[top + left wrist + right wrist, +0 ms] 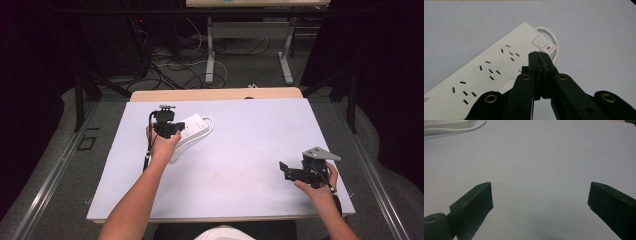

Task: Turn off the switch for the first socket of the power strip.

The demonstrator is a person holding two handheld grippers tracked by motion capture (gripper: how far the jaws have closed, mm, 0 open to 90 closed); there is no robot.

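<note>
A white power strip (192, 128) lies at the far left of the table, its cable (209, 122) looped at its far end. My left gripper (172, 131) hovers over it, shut with nothing between its jaws. In the left gripper view the closed tips (539, 54) stand just short of the strip's switch (542, 43) and its red indicator (549, 47), above the white strip (486, 72) with several socket holes. My right gripper (285, 170) rests low at the near right, open and holding nothing. Its view (540, 195) has the strip (446, 124) and cable (474, 128) far off at top left.
A pale sheet (240, 150) covers the table, with a wooden edge (215, 94) along the far side. Beyond the table are floor cables (170, 65) and the legs of another desk (210, 55). Dark curtains close both sides.
</note>
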